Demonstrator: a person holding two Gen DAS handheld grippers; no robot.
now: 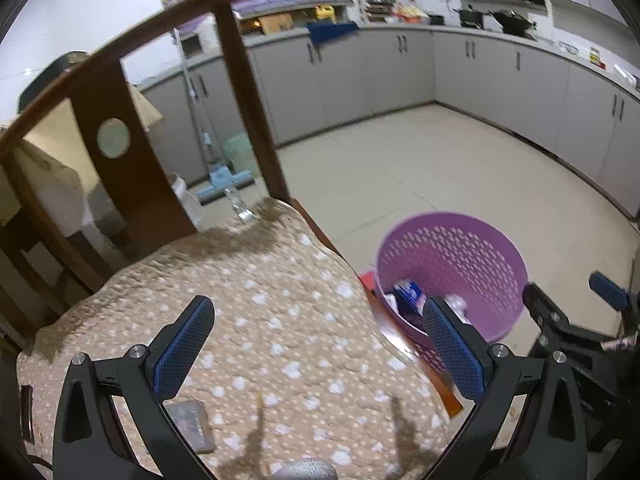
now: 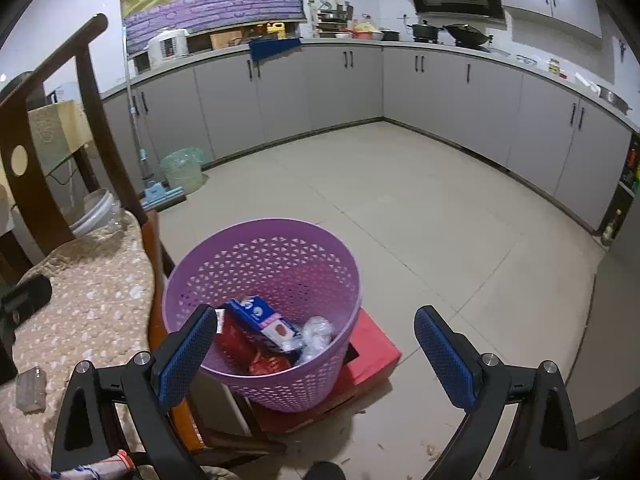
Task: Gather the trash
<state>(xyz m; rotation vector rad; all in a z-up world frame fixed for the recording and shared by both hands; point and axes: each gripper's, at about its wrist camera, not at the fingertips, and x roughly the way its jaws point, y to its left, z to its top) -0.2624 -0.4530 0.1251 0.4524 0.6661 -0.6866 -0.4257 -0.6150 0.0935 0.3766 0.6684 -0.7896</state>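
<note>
**Both grippers empty, basket partly filled**

Right now my left gripper (image 1: pixel 318 354) hangs above the chair cushion (image 1: pixel 260 320), its blue-padded fingers spread wide with nothing between them. Just behind its left finger, a small dark packet (image 1: pixel 191 424) lies flat on the spotted beige cushion, near the front edge of the seat.

My right gripper (image 2: pixel 316 354) is released too, its fingers wide apart and holding nothing. It sits over the near rim of the purple basket (image 2: pixel 264 276), which stands on the floor just beside the chair and rests tilted on a flat red box (image 2: pixel 376 352). Inside the basket I see a blue and white carton (image 2: pixel 260 318), a red wrapper (image 2: pixel 268 362) under it, and a crumpled clear plastic bag (image 2: pixel 316 336) touching the carton's lower end.

From the right wrist view the same small packet shows on the cushion at the far left, well apart from the basket.
</note>
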